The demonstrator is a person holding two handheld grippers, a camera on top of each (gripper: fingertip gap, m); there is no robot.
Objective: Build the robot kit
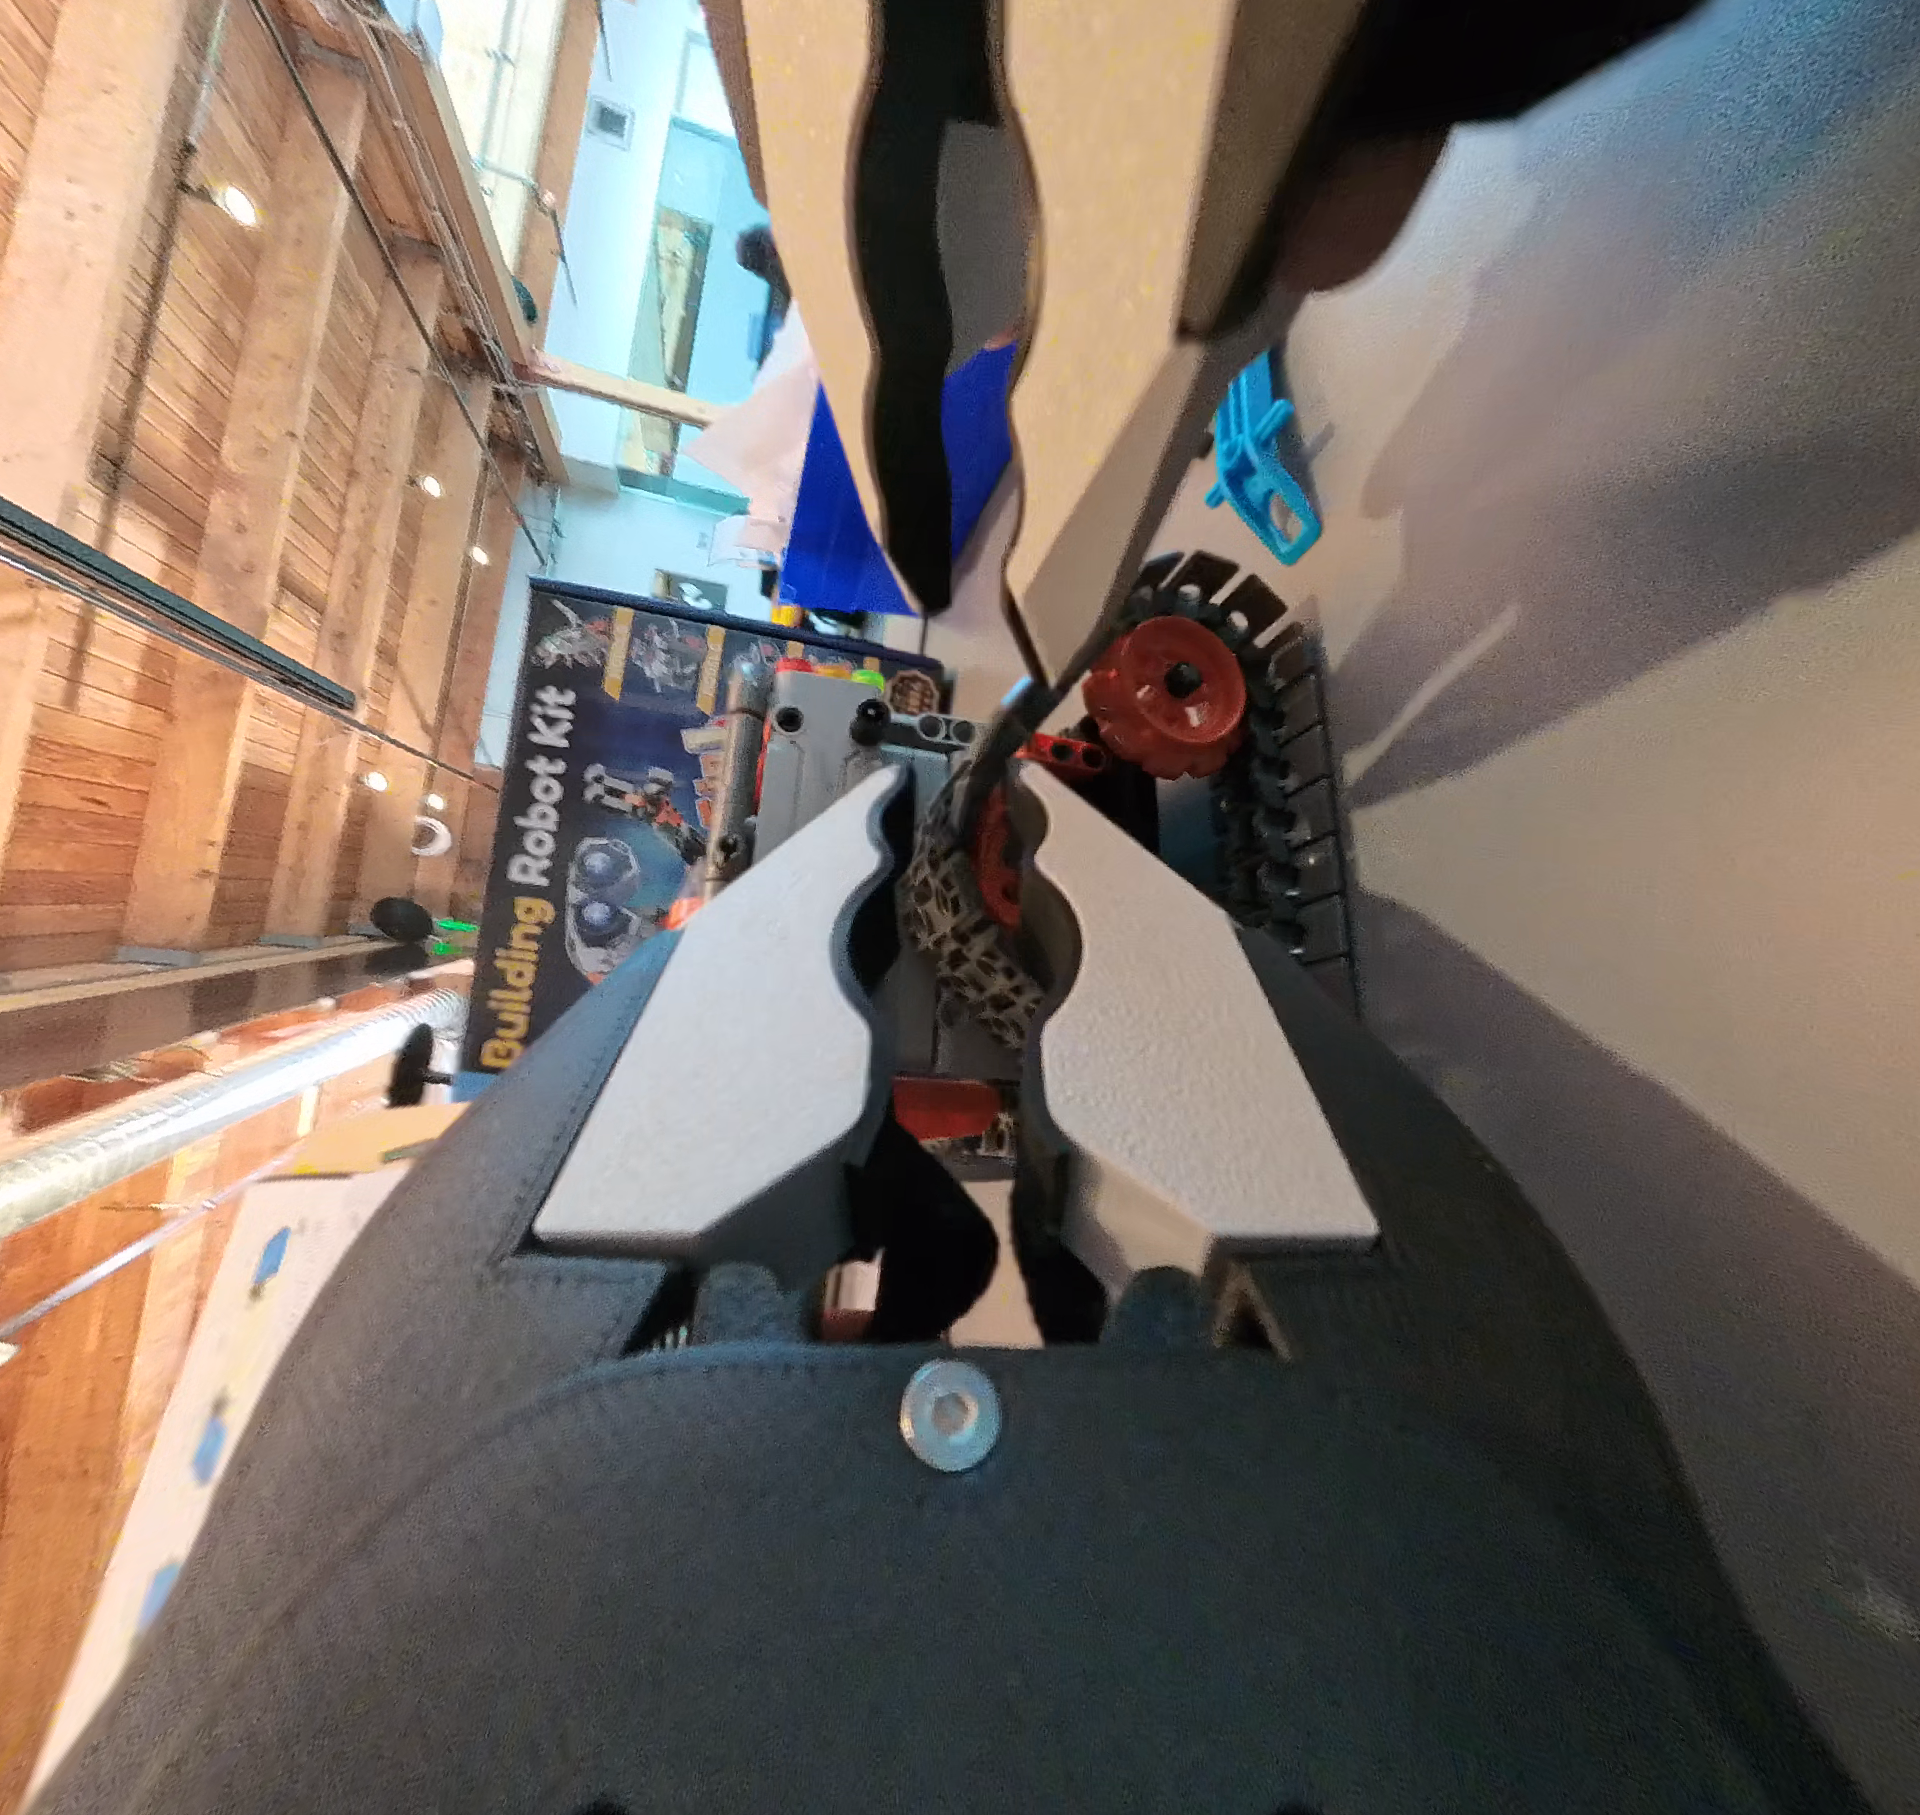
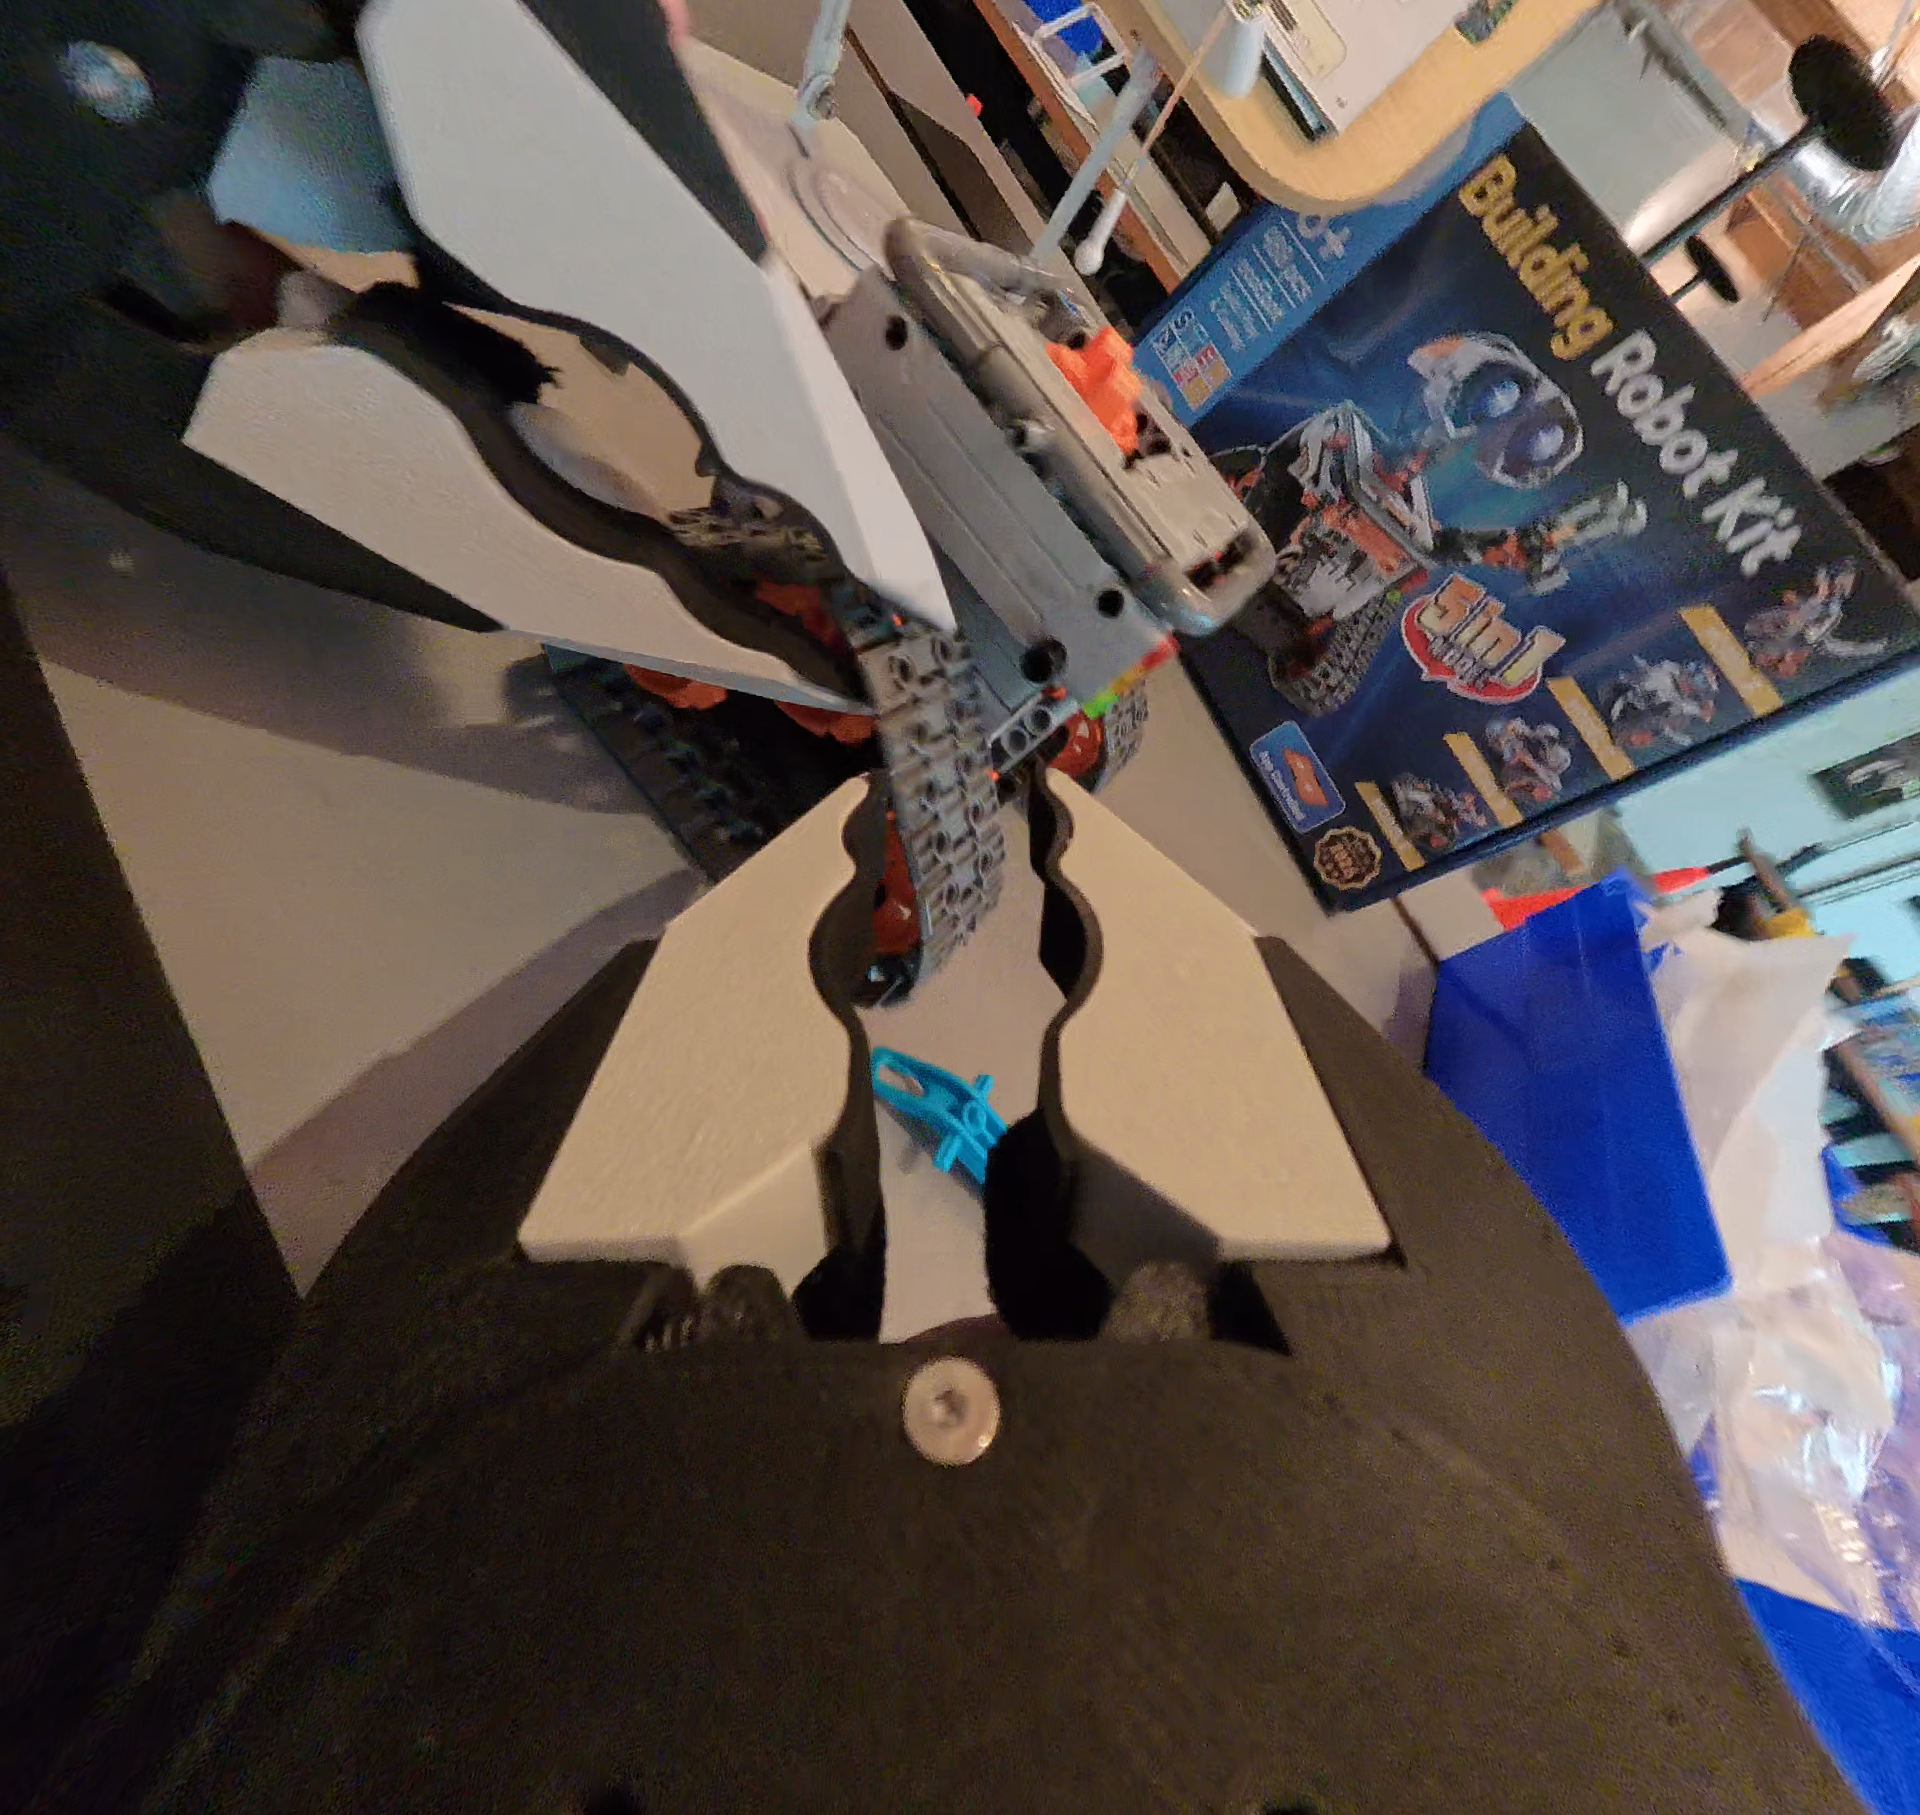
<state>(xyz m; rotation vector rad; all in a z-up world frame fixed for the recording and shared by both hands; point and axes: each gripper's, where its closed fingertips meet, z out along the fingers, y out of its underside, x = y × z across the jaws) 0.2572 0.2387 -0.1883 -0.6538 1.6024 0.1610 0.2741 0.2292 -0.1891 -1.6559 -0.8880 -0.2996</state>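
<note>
A brick-built tracked vehicle [image 1: 821,757] with a grey body, red wheels [image 1: 1164,685] and black track [image 1: 1283,789] lies on the grey table [image 1: 1621,830]. My left gripper [image 1: 966,789] is shut on a grey track strip [image 1: 956,924] and a red wheel at the vehicle's near end. My right gripper [image 1: 977,633] reaches in from above, its tips on the same strip. In the right wrist view my right gripper [image 2: 951,789] is shut on the grey track strip [image 2: 940,861], which hangs from the vehicle [image 2: 997,477]. The left gripper [image 2: 904,664] grips just above.
A small light-blue plastic part [image 2: 940,1111] lies on the table [image 2: 364,882] under the right gripper; it also shows in the left wrist view [image 1: 1262,477]. A dark blue kit box [image 2: 1558,518] stands behind the vehicle. A blue bag with clear plastic [image 2: 1558,1090] lies at the right. My two grippers' fingertips are within a few centimetres of each other.
</note>
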